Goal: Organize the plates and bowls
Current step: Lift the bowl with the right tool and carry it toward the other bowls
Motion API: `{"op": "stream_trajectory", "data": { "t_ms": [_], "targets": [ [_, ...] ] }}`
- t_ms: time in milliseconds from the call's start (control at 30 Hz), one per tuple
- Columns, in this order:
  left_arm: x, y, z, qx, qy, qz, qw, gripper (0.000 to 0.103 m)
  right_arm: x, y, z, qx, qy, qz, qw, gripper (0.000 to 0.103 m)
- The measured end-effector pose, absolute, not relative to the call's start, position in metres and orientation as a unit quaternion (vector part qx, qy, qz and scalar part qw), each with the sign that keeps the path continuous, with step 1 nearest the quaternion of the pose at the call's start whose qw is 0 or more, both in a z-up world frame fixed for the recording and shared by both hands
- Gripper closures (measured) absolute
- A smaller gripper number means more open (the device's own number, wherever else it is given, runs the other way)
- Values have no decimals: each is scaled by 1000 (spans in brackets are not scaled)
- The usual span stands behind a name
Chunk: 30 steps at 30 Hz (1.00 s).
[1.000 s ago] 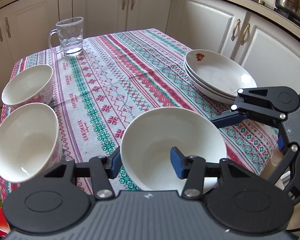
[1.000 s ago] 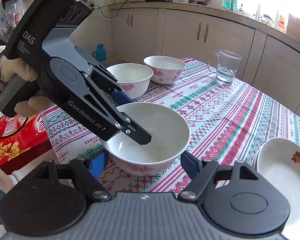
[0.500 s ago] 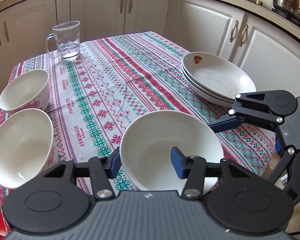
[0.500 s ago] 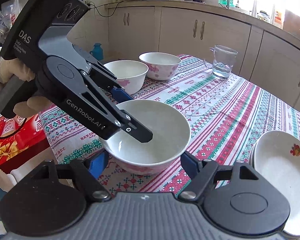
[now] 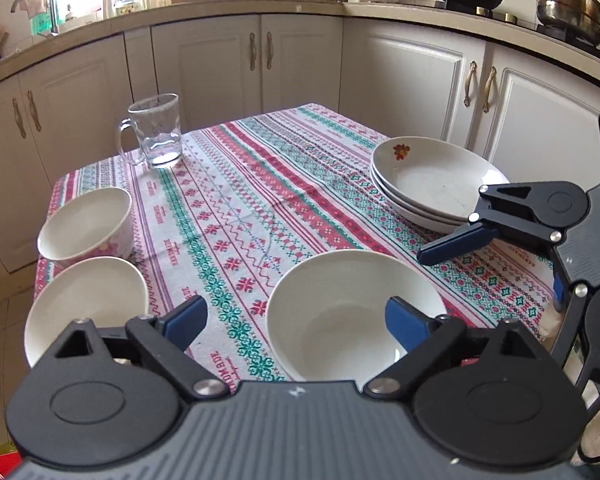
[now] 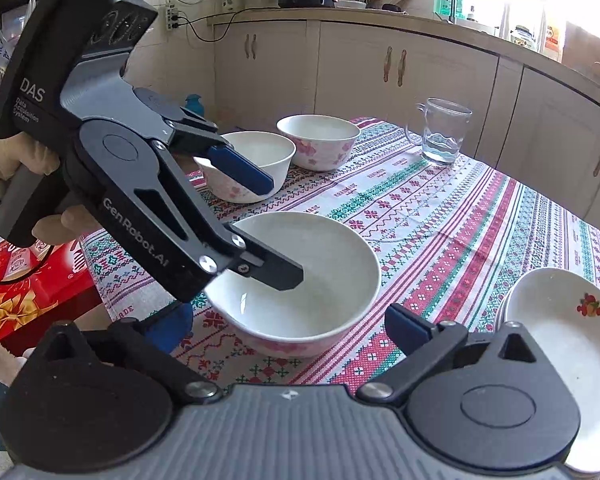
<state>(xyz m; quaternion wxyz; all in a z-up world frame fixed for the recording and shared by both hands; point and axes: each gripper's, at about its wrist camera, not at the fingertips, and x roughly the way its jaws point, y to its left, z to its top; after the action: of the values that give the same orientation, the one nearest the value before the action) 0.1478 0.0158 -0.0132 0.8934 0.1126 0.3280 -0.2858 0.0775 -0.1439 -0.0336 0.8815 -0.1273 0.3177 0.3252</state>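
Both my grippers are opening: left gripper (image 5: 296, 320) straddles the near bowl's (image 5: 352, 316) rim unpinched, closer than my right gripper (image 6: 288, 328); next bowl (image 5: 86, 310) sits left.

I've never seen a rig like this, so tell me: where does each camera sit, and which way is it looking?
Left wrist: on the left claw, looking down across the tablecloth at the near bowl; its own opening fingers show.
Right wrist: on the right claw, facing the same bowl from its other side; the gloved hand holding the left claw shows.
Shared: that bowl, glass mug, stacked plates.
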Motion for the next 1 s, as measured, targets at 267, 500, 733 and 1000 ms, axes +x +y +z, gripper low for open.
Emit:
{"op": "stream_trajectory", "data": {
  "t_ms": [267, 500, 733, 1000],
  "targets": [
    [132, 55, -2, 112, 322, -230, 912, 7, 74, -146, -16, -125, 298, 324, 889, 0],
    [135, 91, 0, 112, 332, -185, 918, 7, 78, -125, -6, -143, 279, 335, 888, 0],
    [141, 114, -6, 103, 340, -171, 919, 7, 88, -98, -4, -164, 275, 348, 881, 0],
    [163, 134, -6, 89, 349, -167, 918, 7, 103, -66, -6, -177, 276, 350, 878, 0]
  ]
}}
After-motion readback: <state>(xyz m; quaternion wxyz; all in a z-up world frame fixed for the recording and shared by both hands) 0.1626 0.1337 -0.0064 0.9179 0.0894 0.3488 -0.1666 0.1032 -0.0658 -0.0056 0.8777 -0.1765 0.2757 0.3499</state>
